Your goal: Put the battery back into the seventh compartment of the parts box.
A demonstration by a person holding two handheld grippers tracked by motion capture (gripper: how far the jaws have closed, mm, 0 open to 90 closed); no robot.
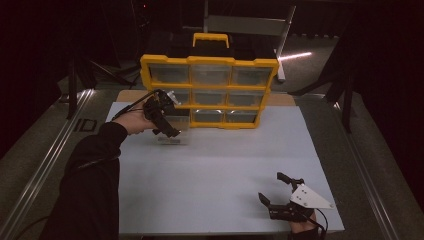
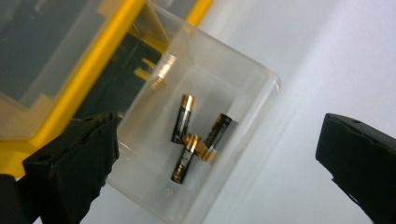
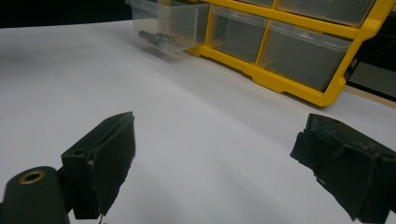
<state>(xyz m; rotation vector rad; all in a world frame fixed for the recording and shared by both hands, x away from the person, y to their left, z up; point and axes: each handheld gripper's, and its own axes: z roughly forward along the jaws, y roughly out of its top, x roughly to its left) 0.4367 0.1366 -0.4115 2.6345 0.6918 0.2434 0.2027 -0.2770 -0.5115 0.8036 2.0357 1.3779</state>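
Closest to the high camera, at the lower right of the frame, my right gripper (image 1: 281,192) rests at the near edge of the white mat (image 1: 225,165) with its jaws spread and nothing between them. My left gripper (image 1: 161,116) is at the middle left, just in front of the yellow drawer cabinet (image 1: 210,90), hovering over a clear plastic drawer (image 1: 170,137) that sits on the mat, pulled free of the cabinet's lower left slot. That hand is plainly the nearer one; the right is well apart from the drawer, across the mat.

Looking along the left gripper (image 2: 215,154), both black jaws stand wide at the lower left and lower right corners, not pressing on anything. The drawer (image 2: 243,93) lies between them but closer to the left jaw, its long axis running from upper left to lower right of the frame, slanted across the line between the pads. Three batteries (image 2: 196,140) lie loose and crossed on its floor. I judge any regrasp needs the wrist turned so the pads meet the drawer's long walls squarely.

From the right gripper (image 3: 212,154), jaws are likewise apart and empty; the drawer (image 3: 163,23) shows far off at the upper left, touching or just beside the cabinet (image 3: 299,51).
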